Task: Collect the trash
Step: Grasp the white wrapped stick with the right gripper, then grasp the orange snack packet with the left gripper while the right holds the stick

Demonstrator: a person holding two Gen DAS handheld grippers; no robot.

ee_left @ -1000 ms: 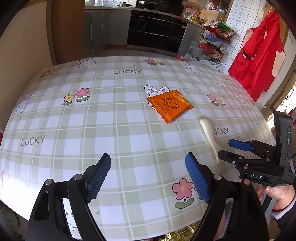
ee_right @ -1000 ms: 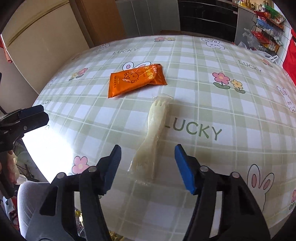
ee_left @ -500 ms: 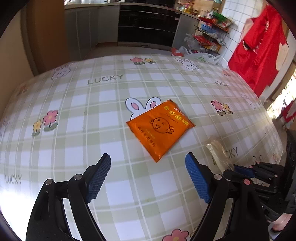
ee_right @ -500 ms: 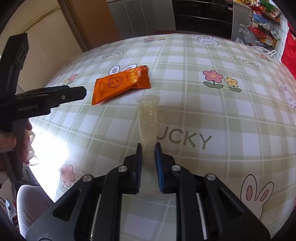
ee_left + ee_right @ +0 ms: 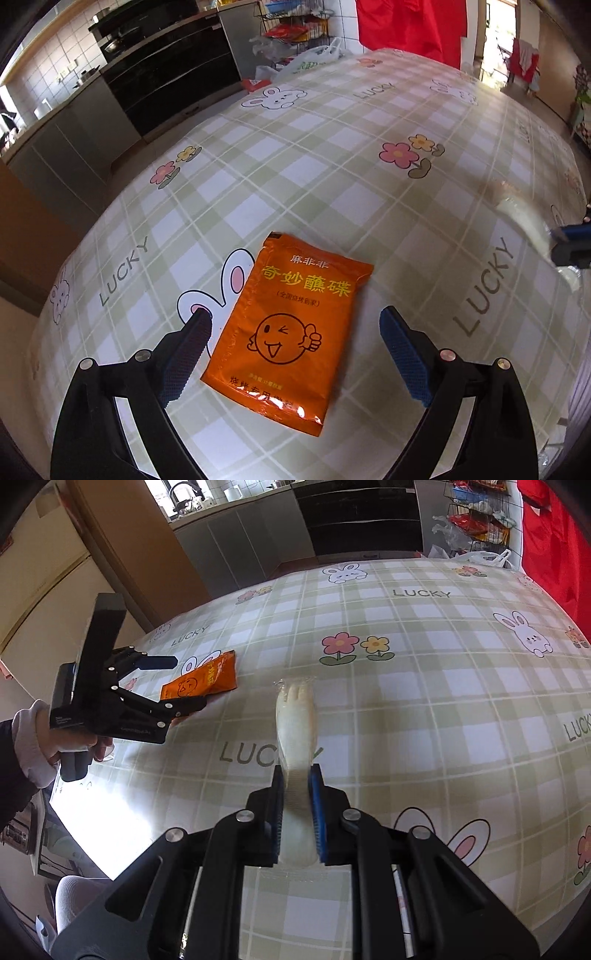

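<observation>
An orange sauce packet [image 5: 291,325] with a smiley face lies flat on the checked tablecloth [image 5: 332,166]. My left gripper [image 5: 295,332] is open, its jaws on either side of the packet and just above it. In the right wrist view the packet [image 5: 201,681] shows beyond the left gripper [image 5: 173,681]. My right gripper [image 5: 295,779] is shut on a clear-wrapped white plastic fork [image 5: 295,720], held lifted off the table with the tines pointing away. That wrapped fork appears blurred at the right edge of the left wrist view [image 5: 524,218].
The table edge runs along the left and near side [image 5: 122,797]. Kitchen cabinets and a dark oven [image 5: 354,520] stand behind the table. A wire rack with bags [image 5: 476,520] and a red apron [image 5: 554,535] are at the back right.
My left gripper has moved forward and down over the orange packet, still open. My right gripper, shut on the wrapped fork, has lifted it off the table.
</observation>
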